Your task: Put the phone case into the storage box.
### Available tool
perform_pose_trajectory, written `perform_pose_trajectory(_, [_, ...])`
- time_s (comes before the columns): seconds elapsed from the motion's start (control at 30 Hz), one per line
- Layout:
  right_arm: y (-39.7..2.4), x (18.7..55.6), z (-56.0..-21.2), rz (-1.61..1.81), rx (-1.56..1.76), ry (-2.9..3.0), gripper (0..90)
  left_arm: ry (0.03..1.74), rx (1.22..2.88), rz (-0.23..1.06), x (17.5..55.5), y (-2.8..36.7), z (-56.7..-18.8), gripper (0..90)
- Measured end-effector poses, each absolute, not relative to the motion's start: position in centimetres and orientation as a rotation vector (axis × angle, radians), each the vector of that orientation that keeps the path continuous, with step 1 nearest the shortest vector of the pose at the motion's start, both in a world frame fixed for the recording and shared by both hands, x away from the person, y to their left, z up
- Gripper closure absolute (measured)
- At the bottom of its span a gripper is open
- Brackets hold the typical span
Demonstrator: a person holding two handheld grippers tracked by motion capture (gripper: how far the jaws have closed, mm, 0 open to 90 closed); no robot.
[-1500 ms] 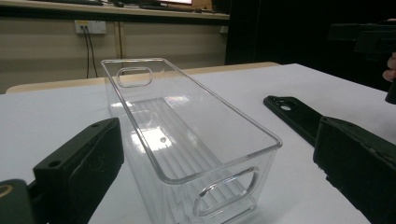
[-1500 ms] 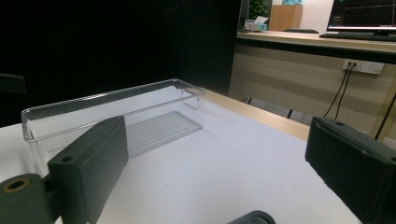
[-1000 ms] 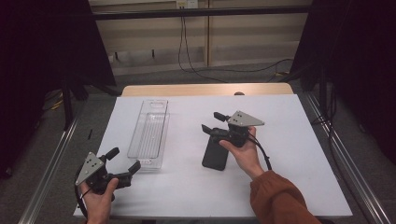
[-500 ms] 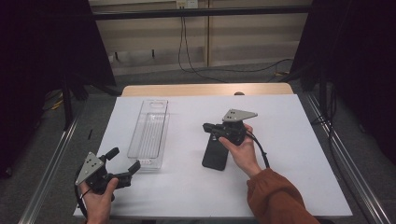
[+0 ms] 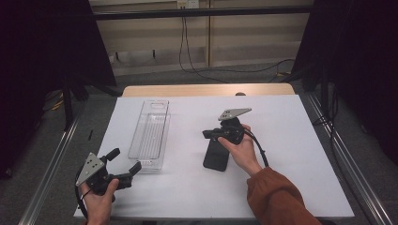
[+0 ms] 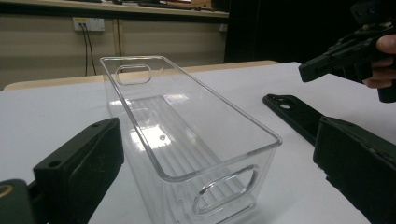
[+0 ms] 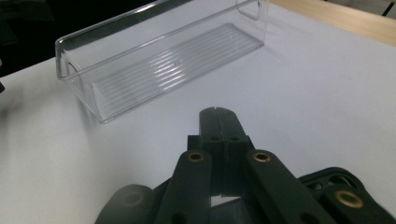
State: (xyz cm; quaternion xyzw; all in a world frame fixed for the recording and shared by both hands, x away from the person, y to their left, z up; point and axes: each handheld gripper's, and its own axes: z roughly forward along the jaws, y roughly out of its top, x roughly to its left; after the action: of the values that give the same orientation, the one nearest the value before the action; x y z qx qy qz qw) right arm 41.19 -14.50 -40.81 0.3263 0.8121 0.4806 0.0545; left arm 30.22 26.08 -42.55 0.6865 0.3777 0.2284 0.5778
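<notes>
The black phone case (image 5: 216, 155), a light, thin and probably bendy shell lying flat on the table (image 5: 291, 140) beside the clear bin (image 5: 150, 134), is best pinched at an edge, under the right hand-held gripper (image 5: 210, 134) with jaws together and empty, while the left hand-held gripper (image 5: 124, 164) stands apart.

We see the right gripper (image 7: 219, 116) with jaws pressed together over the white table (image 7: 327, 84), the clear bin (image 7: 159, 60) beyond; perhaps a dark object (image 7: 336, 179) beneath.
</notes>
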Motion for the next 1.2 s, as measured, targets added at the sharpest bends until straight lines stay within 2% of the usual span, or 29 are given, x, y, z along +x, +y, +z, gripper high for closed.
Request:
perform_pose_trajectory(0.73, [-12.1, 42.7, -40.0, 1.036, 1.043, 2.87, 90.0, 0.885, 1.609, 0.531, 30.3, 26.1, -42.6, 1.9])
perform_pose_trajectory(1.2, [-10.4, 42.7, -42.5, 0.898, 1.019, 3.004, 90.0, 0.879, 1.619, 0.524, 30.4, 26.1, -42.7, 1.9])
